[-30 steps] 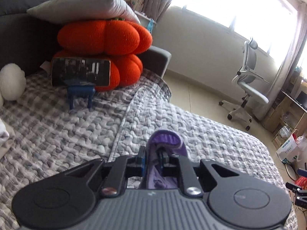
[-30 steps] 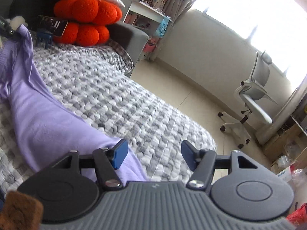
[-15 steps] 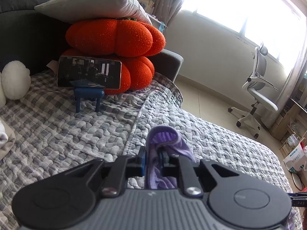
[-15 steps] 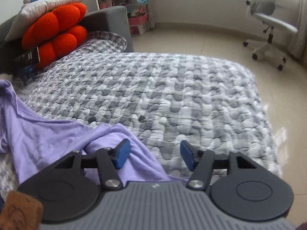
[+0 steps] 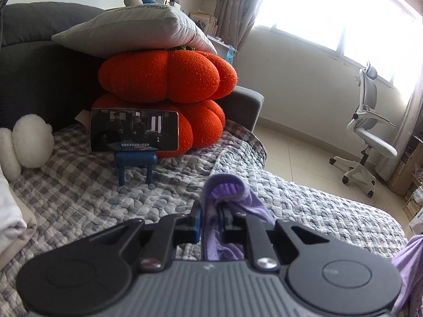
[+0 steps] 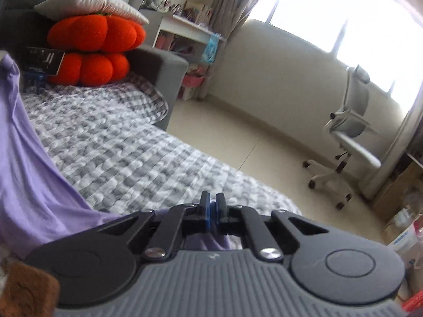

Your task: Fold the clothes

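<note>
A lilac garment point(image 5: 230, 190) is bunched between the fingers of my left gripper point(image 5: 211, 211), which is shut on a ribbed hem above the checked quilt point(image 5: 79, 190). More of the same cloth hangs at the lower right point(image 5: 408, 264). In the right wrist view the garment point(image 6: 31, 171) stretches as a lifted sheet from the upper left down to my right gripper point(image 6: 212, 200). Its jaws are closing tight together, with an edge of the cloth caught low between the pads.
Two orange pumpkin cushions point(image 5: 169, 79) under a grey pillow point(image 5: 132, 31) stand at the sofa back, with a phone point(image 5: 134, 129) on a blue stand point(image 5: 136, 163) before them. A white plush point(image 5: 31, 145) and pale folded cloth point(image 5: 10, 216) lie left. An office chair point(image 6: 351, 132) stands on the floor.
The right gripper's jaws went from wide apart to shut, with the lilac cloth's edge between them. The right hand swung around. The left gripper kept its hold and edged toward the cushions.
</note>
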Motion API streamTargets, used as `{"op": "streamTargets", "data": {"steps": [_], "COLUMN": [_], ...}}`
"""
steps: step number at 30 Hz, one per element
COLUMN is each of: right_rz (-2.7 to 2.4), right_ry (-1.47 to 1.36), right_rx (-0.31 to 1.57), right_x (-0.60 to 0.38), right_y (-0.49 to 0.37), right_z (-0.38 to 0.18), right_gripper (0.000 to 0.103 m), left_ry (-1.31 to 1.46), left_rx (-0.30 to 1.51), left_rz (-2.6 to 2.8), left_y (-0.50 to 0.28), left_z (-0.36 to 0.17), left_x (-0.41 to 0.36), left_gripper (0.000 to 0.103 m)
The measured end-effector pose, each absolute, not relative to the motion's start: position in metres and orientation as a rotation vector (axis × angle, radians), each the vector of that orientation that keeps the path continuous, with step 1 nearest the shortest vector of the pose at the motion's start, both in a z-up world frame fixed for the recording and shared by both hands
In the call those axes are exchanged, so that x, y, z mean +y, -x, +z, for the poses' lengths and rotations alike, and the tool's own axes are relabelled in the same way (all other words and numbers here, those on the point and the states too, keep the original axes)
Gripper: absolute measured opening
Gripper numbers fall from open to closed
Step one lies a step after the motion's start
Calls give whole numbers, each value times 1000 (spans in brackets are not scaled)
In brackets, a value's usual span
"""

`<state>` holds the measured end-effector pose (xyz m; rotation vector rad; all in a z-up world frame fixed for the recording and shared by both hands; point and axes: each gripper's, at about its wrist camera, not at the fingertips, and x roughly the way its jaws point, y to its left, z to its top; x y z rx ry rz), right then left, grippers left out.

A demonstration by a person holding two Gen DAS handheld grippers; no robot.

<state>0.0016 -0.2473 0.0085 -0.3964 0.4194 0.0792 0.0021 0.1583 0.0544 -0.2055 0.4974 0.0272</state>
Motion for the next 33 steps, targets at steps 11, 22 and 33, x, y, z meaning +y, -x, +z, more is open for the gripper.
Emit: {"op": "streamTargets", "data": {"steps": [11, 22, 33], "right_rz": [-124, -64, 53], "right_ry": [311, 278, -88], "right_rx": [414, 543, 669], "right_x": [-272, -273, -328], "right_y": [-48, -74, -44], "right_z": [4, -21, -28], "right_gripper": [3, 6, 53], "left_ry": [115, 37, 258], "left_rx": [556, 647, 673], "left_rz": [74, 144, 197], "left_y": [-62, -104, -9], "left_z": [23, -1, 3], "left_x": [152, 140, 175], "left_gripper": [13, 39, 82]}}
